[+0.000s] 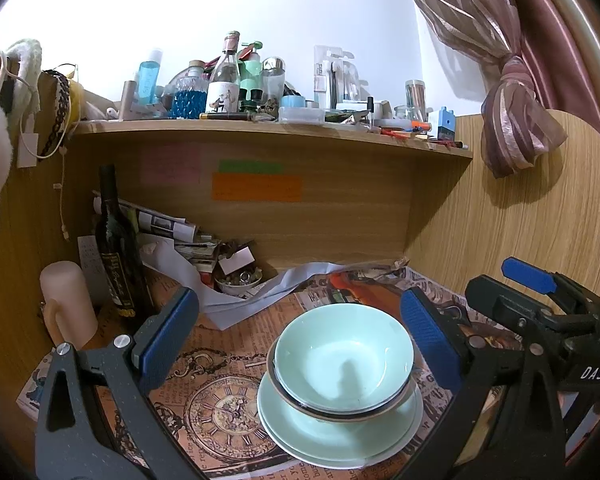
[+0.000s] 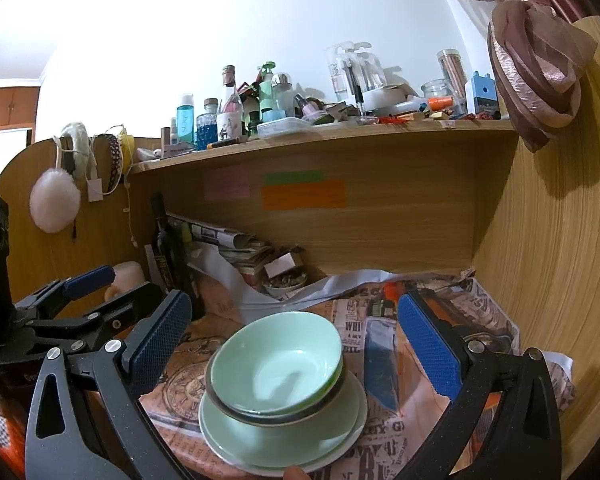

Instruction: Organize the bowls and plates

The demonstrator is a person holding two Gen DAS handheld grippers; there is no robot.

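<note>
Hovering over a finished-looking stack near the front edge of the tabletop [image 1: 236,344]: green bowl [image 1: 344,356] nested in a dark-rimmed bowl [image 1: 284,394], both resting on two stacked green plates [image 1: 340,436]. Left gripper [image 1: 300,336] spread wide, grasping nothing, pads either side of the bowls and clear of them. Right gripper [image 2: 296,348] likewise released and empty, straddling the same stack. Judged as the closing step, stacking seemingly done, no loose dish visible elsewhere on the newspaper covering. Next move, if any: backing both claws up and away without clipping the bowl rims, or squaring the slightly offset plates. Small trinket bowl [image 1: 238,282] at the back edge, near the wine bottle [image 1: 116,240], probably not part of the job
</note>
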